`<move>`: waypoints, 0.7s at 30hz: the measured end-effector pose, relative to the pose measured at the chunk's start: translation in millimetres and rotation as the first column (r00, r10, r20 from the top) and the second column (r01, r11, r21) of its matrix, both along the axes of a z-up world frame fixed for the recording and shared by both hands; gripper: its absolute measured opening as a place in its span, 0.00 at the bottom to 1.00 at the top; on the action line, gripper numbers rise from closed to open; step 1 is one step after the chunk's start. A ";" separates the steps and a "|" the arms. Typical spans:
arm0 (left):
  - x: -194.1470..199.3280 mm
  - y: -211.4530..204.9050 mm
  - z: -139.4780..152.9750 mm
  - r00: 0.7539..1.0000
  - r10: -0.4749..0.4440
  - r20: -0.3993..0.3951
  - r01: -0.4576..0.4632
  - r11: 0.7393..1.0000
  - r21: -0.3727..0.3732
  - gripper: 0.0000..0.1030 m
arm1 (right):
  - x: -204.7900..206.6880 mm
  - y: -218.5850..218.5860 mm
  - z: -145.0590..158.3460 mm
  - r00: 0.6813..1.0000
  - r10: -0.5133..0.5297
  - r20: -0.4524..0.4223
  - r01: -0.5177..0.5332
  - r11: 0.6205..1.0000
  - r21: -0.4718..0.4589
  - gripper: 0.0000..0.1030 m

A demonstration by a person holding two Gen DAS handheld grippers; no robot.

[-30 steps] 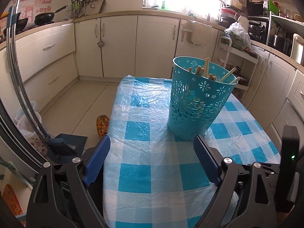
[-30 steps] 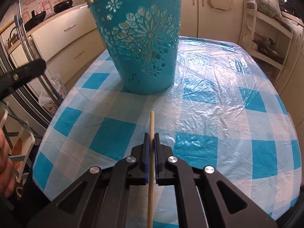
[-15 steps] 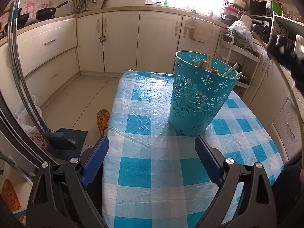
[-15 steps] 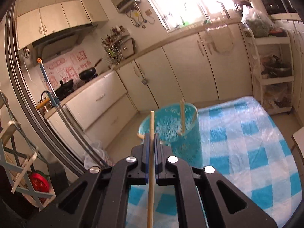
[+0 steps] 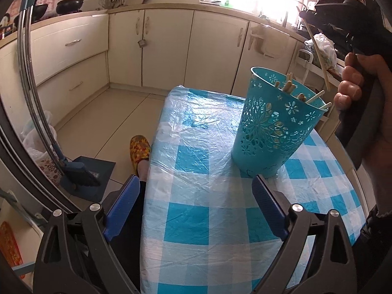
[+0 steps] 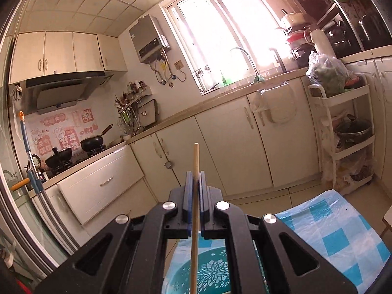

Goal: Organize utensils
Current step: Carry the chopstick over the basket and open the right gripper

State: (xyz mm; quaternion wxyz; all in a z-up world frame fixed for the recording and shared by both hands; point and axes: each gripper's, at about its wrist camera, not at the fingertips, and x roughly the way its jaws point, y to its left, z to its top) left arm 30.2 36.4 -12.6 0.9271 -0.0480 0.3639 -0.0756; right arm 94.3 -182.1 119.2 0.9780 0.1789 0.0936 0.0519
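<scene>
Since a second ago the right gripper (image 6: 194, 183) has risen from just above the table (image 5: 210, 223) to a spot over the basket (image 5: 274, 127), and its view now looks across at the kitchen cabinets (image 6: 220, 144) rather than down at the cloth; its blue pads are clenched on a single wooden chopstick (image 6: 195, 210), which runs upright between them and pokes out past their tips; the left gripper (image 5: 193, 205) has barely shifted, and its pads stand wide apart over the checked tablecloth with nothing between them. The basket is a turquoise plastic one with cut-out flower patterns, standing upright on the far right part of the table; several wooden sticks (image 5: 291, 88) lean inside it, their ends showing above the rim, two of them jutting out to the right. The left view shows what the right cannot: the whole basket from the side, the person's right hand (image 5: 355, 83) wrapped round the black gripper handle above and to the right of it, the held chopstick slanting down toward the rim, a patterned slipper (image 5: 139, 148) on the floor beside the table, and a dustpan (image 5: 88, 174). The right view alone shows the basket from above, only its rim and patterned inside at the bottom edge behind the gripper, plus the window (image 6: 230, 36), the water heater (image 6: 149, 39) and the pans (image 6: 93, 143) on the stove.
</scene>
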 end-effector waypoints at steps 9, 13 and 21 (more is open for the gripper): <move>8.4 0.8 -14.0 0.999 -0.003 -0.042 0.002 1.000 -0.024 0.86 | 11.0 -1.4 -9.6 0.999 -0.040 -0.030 0.039 0.998 -0.041 0.05; 9.8 0.7 -15.6 0.999 -0.007 -0.048 0.006 0.999 -0.032 0.86 | 13.2 1.8 -14.6 0.997 -0.063 -0.054 0.059 0.995 -0.075 0.05; 10.6 1.4 -16.5 0.998 -0.009 -0.058 0.007 0.999 -0.043 0.87 | 8.7 -1.1 -22.5 0.993 -0.102 -0.052 0.098 0.993 -0.073 0.05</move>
